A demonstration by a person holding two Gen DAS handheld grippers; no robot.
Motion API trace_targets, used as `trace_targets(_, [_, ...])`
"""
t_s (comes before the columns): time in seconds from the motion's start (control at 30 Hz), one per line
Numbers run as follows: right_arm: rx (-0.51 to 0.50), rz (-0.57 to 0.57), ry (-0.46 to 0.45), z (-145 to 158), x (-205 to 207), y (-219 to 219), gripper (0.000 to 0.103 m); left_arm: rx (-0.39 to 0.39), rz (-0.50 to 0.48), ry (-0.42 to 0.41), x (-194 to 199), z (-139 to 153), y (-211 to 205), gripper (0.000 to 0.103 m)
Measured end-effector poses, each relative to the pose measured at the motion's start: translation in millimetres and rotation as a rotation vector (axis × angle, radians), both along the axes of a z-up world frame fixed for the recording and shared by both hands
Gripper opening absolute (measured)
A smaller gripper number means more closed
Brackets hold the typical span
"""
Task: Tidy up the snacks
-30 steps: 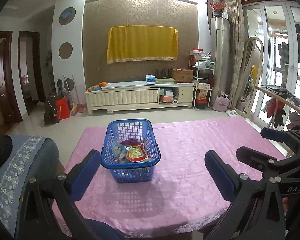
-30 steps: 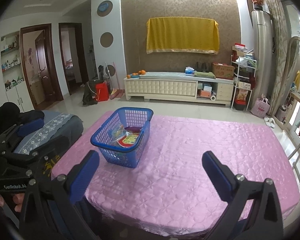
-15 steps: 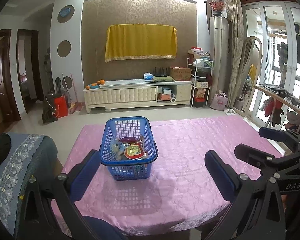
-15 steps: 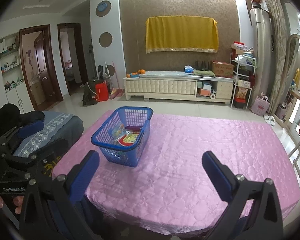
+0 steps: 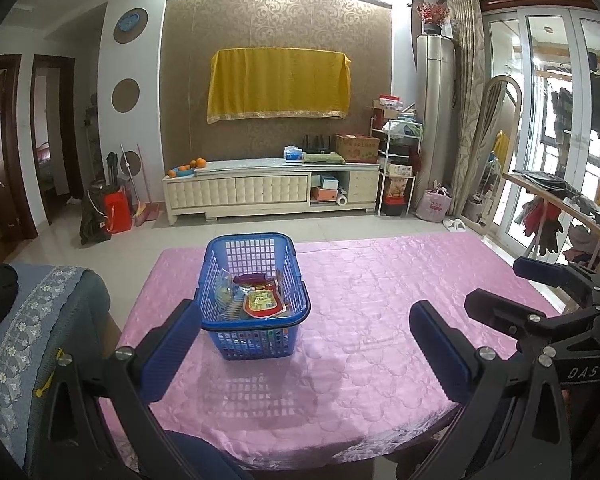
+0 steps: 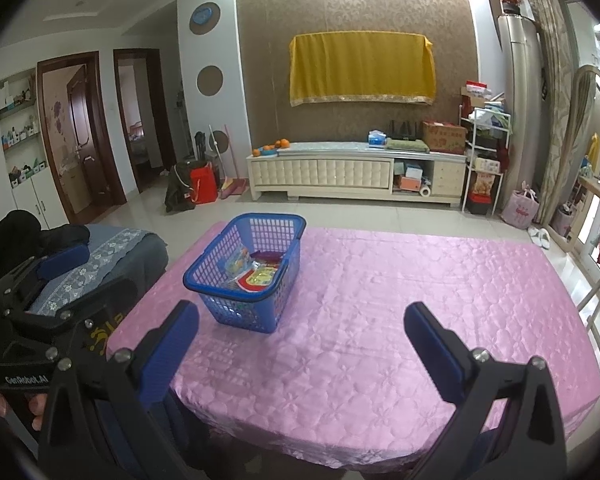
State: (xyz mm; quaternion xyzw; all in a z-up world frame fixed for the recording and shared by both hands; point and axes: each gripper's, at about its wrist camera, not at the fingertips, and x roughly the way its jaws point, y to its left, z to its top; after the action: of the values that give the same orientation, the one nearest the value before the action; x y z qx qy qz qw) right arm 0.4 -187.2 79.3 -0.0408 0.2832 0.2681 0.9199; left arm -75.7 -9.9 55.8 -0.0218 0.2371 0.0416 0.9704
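On the pink tablecloth (image 5: 380, 300) stands the blue basket (image 5: 255, 322), with snack packets (image 5: 260, 300) lying inside it (labels unreadable). Nearer than the basket, the left gripper (image 5: 304, 344) and right gripper (image 6: 300, 344) both hang with fingers spread wide, holding nothing.

Living room: brown patterned feature wall (image 5: 276, 20) with a yellow cloth (image 5: 278, 82) hung on it; cream low cabinet (image 5: 272, 190) below; pale tiled floor (image 5: 284, 226); dark wooden doors (image 6: 78, 136) on the left; glazed doors (image 5: 556, 120) on the right; desk under pink cloth (image 5: 380, 300).
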Motion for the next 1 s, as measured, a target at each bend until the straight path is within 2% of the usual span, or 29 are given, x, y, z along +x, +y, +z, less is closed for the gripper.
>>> trace_targets(1.0, [0.004,-0.008,0.017,-0.8,-3.9,-2.4,0.103,-0.011,-0.016,0.013,0.1,-2.7,-0.1,0.103])
